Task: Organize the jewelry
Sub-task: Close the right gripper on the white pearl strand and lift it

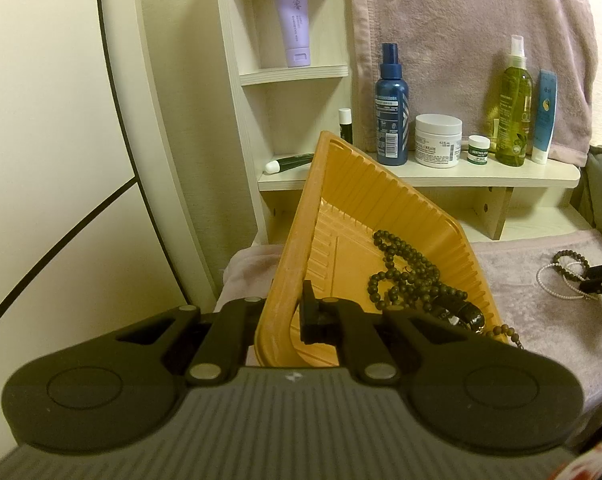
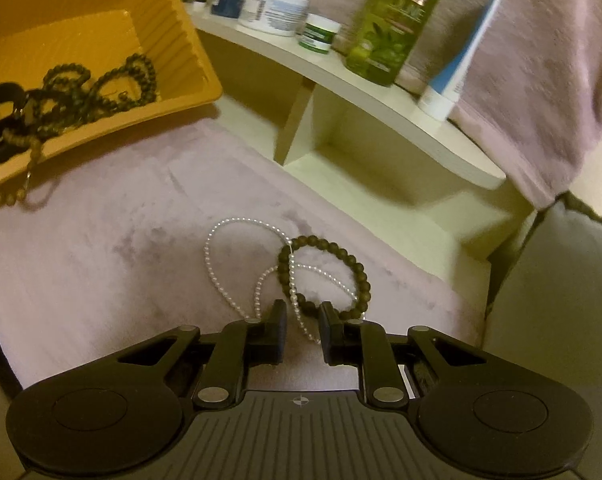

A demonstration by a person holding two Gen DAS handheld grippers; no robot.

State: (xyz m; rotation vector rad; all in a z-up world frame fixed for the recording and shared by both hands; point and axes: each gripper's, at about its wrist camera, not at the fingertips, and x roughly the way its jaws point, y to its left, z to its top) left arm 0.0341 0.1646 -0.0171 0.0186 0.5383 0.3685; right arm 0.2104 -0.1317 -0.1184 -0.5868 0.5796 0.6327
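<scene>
My left gripper [image 1: 283,312] is shut on the near wall of an orange ribbed tray [image 1: 353,184], which it holds tilted up. A long dark bead necklace [image 1: 405,272] and a black glossy piece [image 1: 469,314] lie in the tray's low corner, with a few beads hanging over the rim. In the right wrist view the tray [image 2: 101,24] is at upper left. My right gripper [image 2: 303,328] is low over the pink cloth with a narrow gap between its jaws. A white pearl necklace [image 2: 211,264] runs through that gap, untouched by the pads. A dark bead bracelet [image 2: 361,272] lies across the pearls.
A pale wooden shelf [image 1: 501,178] behind holds a blue spray bottle [image 1: 391,104], a white cream jar [image 1: 438,140], a small green jar [image 1: 479,150], a green oil bottle [image 1: 513,100] and a blue tube [image 1: 545,116]. A pink towel [image 1: 461,20] hangs behind. A grey cushion [image 2: 561,280] borders the right.
</scene>
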